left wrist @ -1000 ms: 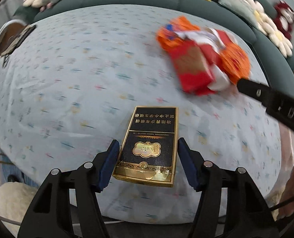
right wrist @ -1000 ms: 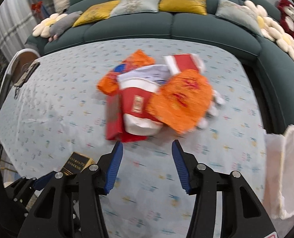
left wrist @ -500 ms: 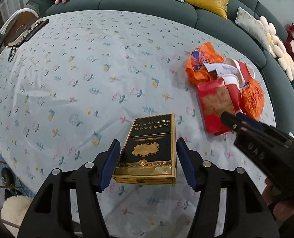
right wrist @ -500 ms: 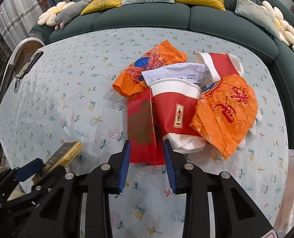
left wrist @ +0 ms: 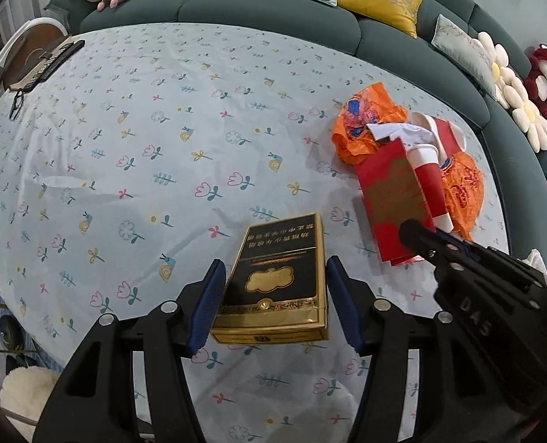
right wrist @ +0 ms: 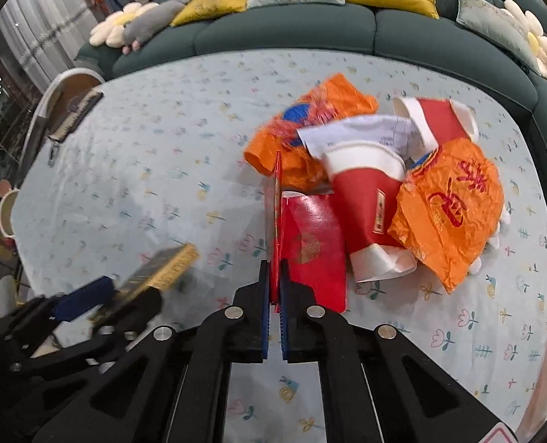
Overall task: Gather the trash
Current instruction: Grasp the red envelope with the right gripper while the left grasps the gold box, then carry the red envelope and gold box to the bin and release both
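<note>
While the left gripper (left wrist: 273, 304) spreads its jaws wide around the stiff, light black-and-gold cigarette box (left wrist: 279, 280) without touching it, the right gripper (right wrist: 274, 297) pinches one edge of a thin, floppy red envelope (right wrist: 276, 217). Beyond lie red paper cups (right wrist: 369, 203) and crinkly orange wrappers (right wrist: 450, 206) piled on the floral tablecloth (left wrist: 144, 140); nothing blocks either grasp.

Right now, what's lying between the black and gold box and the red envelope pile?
Only bare flowered tablecloth separates the black and gold box from the red envelope, seen in the left wrist view.
</note>
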A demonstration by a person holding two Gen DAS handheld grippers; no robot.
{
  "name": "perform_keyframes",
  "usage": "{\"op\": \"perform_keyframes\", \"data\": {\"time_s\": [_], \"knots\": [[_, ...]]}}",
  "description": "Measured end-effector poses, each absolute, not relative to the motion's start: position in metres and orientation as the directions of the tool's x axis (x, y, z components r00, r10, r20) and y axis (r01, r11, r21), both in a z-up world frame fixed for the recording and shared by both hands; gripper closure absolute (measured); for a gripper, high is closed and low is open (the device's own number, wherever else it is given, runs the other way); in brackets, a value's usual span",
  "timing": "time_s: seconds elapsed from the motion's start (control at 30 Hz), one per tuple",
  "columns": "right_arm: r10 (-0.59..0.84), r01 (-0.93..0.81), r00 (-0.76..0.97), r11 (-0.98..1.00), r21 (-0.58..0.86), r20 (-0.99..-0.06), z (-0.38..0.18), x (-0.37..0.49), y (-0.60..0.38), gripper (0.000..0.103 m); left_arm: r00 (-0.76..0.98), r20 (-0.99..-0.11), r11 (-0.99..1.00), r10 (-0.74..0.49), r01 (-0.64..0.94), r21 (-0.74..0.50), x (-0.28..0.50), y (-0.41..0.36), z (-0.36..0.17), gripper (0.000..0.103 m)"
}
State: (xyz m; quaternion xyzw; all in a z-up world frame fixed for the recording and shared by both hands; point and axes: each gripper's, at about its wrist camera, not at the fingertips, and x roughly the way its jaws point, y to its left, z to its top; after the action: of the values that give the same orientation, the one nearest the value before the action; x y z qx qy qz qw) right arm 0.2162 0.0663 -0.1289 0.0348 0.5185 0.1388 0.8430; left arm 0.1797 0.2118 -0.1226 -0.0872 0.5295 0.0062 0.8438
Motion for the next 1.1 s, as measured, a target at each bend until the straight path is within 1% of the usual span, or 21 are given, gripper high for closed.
{"op": "perform_keyframes", "data": {"time_s": [0.03,0.13,0.33,0.47,0.5,0.53,0.57,0.6,0.67,0.73,0.93,1.07,1.1], "knots": [[0.274,-0.199,0.433,0.958,0.205,-0.859,-0.124,0.214,0.065,0.099,0.43,-0.898,0.985,-0.095,-0.091,-0.148,0.18,0.21,-0.122,0.086],[0.282,-0.196,0.466,0.957,0.212,-0.839,-0.106,0.208,0.058,0.099,0.417,-0.902,0.981,-0.116,-0.096,-0.17,0.179,0.206,-0.117,0.086],[0.284,-0.174,0.517,0.958,0.226,-0.807,-0.078,0.19,0.034,0.099,0.439,-0.89,0.986,-0.122,-0.051,-0.16,0.165,0.186,-0.103,0.087],[0.276,-0.151,0.555,0.961,0.231,-0.785,-0.062,0.172,0.011,0.099,0.427,-0.894,0.983,-0.134,-0.057,-0.175,0.153,0.186,-0.105,0.087],[0.272,-0.146,0.559,0.962,0.23,-0.783,-0.06,0.17,0.006,0.099,0.417,-0.9,0.982,-0.13,-0.073,-0.176,0.15,0.188,-0.109,0.084],[0.268,-0.137,0.564,0.963,0.231,-0.781,-0.059,0.166,0.001,0.099,0.403,-0.906,0.98,-0.13,-0.089,-0.18,0.148,0.19,-0.113,0.074],[0.262,-0.123,0.57,0.964,0.234,-0.779,-0.058,0.162,-0.006,0.099,0.395,-0.91,0.978,-0.129,-0.098,-0.182,0.147,0.191,-0.116,0.067],[0.258,-0.114,0.572,0.965,0.236,-0.778,-0.058,0.161,-0.01,0.099,0.386,-0.914,0.976,-0.121,-0.122,-0.181,0.146,0.192,-0.119,0.053],[0.247,-0.093,0.578,0.967,0.238,-0.778,-0.059,0.157,-0.019,0.099,0.384,-0.916,0.971,-0.115,-0.149,-0.185,0.148,0.192,-0.123,0.045],[0.235,-0.078,0.58,0.969,0.234,-0.78,-0.061,0.155,-0.026,0.099,0.367,-0.925,0.972,-0.095,-0.168,-0.166,0.155,0.188,-0.13,0.029],[0.21,-0.044,0.568,0.973,0.226,-0.796,-0.07,0.158,-0.044,0.099,0.333,-0.942,0.979,-0.047,-0.172,-0.109,0.182,0.173,-0.152,0.026],[0.205,-0.026,0.555,0.973,0.23,-0.806,-0.08,0.164,-0.051,0.099,0.295,-0.955,0.981,-0.009,-0.181,-0.065,0.195,0.169,-0.169,0.026],[0.204,-0.022,0.552,0.973,0.231,-0.808,-0.082,0.165,-0.052,0.099,0.283,-0.959,0.981,-0.005,-0.184,-0.06,0.197,0.169,-0.174,0.028]]}}
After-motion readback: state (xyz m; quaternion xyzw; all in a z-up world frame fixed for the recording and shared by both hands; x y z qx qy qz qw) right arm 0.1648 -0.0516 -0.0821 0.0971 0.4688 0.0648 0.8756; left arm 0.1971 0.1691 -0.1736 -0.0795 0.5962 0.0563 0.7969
